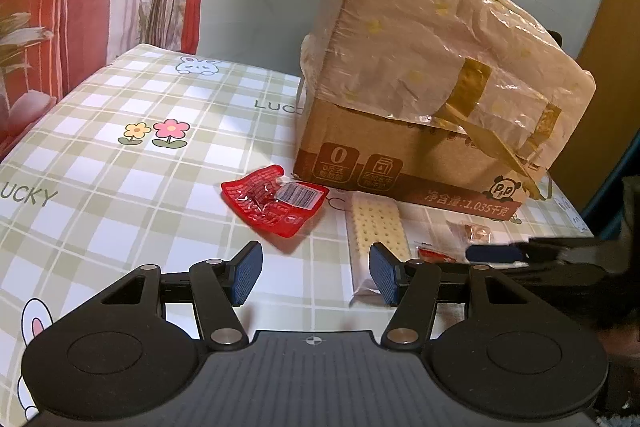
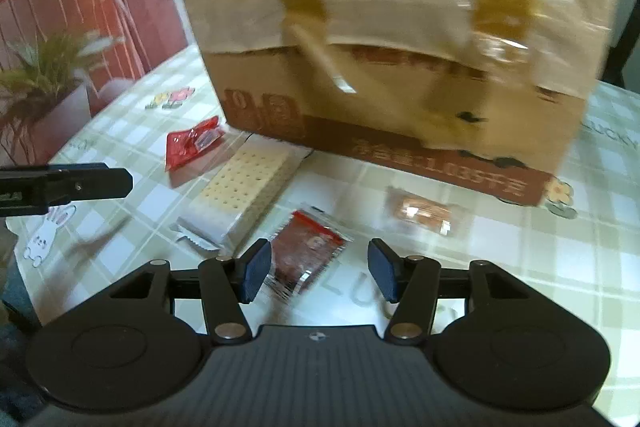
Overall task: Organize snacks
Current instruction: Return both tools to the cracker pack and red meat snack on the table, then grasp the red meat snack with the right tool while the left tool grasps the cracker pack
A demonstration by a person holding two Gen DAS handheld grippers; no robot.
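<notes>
Left gripper (image 1: 316, 273): we tilt it down, jaws spread, empty, cracker pack (image 1: 376, 231) at 1 o'clock.
Right gripper (image 2: 319, 273): we angle it down, jaws spread over the dark red sachet (image 2: 306, 251).

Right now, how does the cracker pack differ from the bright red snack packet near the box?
The cracker pack is long, pale and dotted with holes; the bright red packet is smaller, flatter, crinkled and carries a barcode label. The cracker pack lies closer to the left gripper. Both lie on the checked tablecloth.

A green-and-white checked table (image 1: 120, 131) with rabbit and flower prints carries a brown box (image 1: 420, 131) with yellow tape, a red grid-patterned packet (image 1: 276, 203) at its seven o'clock and a cream dotted biscuit pack (image 1: 374, 227).
</notes>
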